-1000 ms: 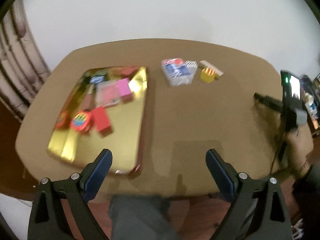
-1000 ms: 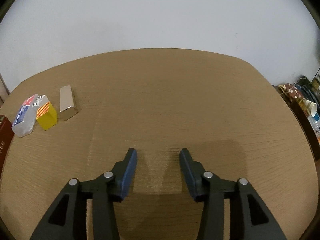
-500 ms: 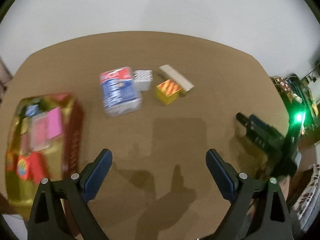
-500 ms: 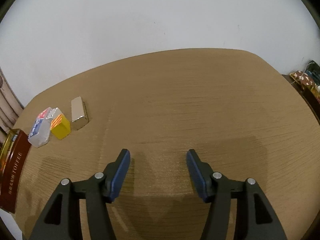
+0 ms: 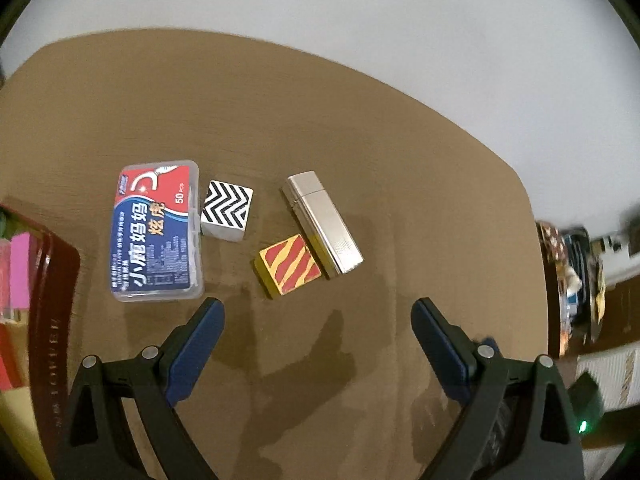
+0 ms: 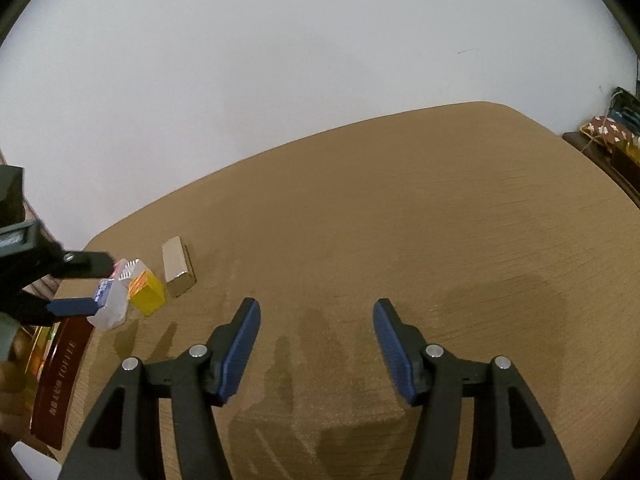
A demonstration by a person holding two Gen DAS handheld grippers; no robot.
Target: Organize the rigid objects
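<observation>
Far left: red tin (image 5: 60, 280) at table (image 5: 280, 120) edge, pink block (image 5: 20, 268) inside; next, clear floss-pick case (image 5: 156, 232) flat, touching zebra-striped cube (image 5: 227, 210) on its right. Then red-and-yellow striped block (image 5: 289, 270) lying against silver lighter (image 5: 323, 222), all just ahead of left gripper (image 5: 316, 320), jaws wide apart, holding nothing. Right gripper (image 6: 316, 344) also spread, empty, above bare wood well right of the cluster.

Matt wood-grain table (image 5: 400, 152); clear glossy plastic case (image 5: 156, 230) with printed paper label; brushed silver metal lighter (image 5: 324, 222); glossy maroon tin (image 6: 60, 376).
</observation>
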